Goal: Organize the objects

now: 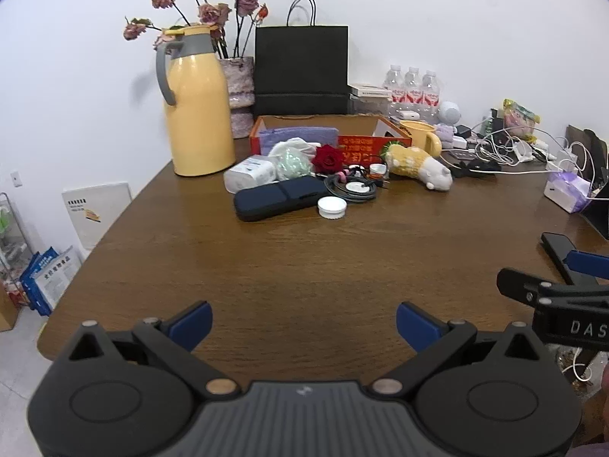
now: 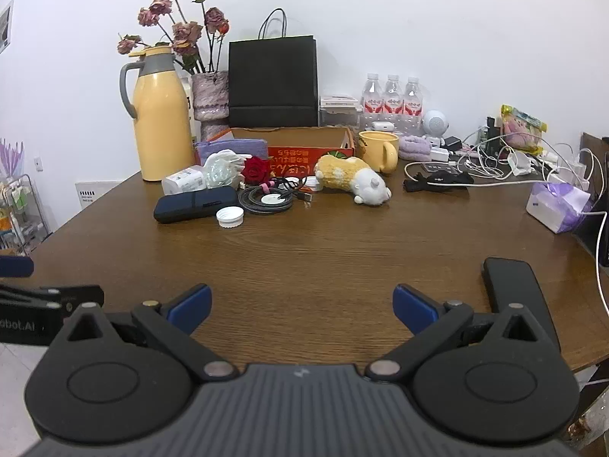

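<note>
Both grippers, left gripper (image 1: 303,323) and right gripper (image 2: 302,306), gape wide, holding nothing

Clutter (image 1: 304,182) heaped before open box (image 1: 323,125)

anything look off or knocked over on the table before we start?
Yes. The plush toy lies on its side in front of the orange box. A loose white cap sits by the dark case, with no matching bottle in view. Cables are tangled at the right. Both grippers are open, holding nothing.
</note>
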`<state>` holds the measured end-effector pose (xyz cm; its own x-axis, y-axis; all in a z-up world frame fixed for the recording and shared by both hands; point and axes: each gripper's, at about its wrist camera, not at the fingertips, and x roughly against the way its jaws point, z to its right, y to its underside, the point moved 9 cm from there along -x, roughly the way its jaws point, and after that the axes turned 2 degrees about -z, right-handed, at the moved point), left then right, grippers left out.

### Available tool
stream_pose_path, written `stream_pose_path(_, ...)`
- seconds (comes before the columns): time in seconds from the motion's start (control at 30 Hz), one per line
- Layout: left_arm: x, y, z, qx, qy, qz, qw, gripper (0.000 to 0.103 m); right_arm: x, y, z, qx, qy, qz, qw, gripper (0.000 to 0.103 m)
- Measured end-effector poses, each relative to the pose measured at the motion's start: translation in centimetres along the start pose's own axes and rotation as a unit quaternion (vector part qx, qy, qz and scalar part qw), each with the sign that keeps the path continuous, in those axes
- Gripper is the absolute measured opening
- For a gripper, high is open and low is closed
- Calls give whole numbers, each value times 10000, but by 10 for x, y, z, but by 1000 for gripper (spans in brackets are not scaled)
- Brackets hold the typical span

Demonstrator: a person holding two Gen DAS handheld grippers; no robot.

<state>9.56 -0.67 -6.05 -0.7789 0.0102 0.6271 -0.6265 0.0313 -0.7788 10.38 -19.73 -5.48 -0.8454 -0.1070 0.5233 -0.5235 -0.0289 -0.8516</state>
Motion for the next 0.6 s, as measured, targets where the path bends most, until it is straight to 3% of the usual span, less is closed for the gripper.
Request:
stream_pose_path(0.17,-3,0,-5,114,-100,45,9999,103,0,0,3,-38,-10,26,10000,103)
stream_pose_path(0.33,-3,-2,-3,111,61,62,9999,103,-1,-1,6,-123,-79,22,9999,103)
stream_pose_path(0.6,2,-5,-3,38,-107,245,9996,103,2,-5,4,-262,-325,241,9988,103)
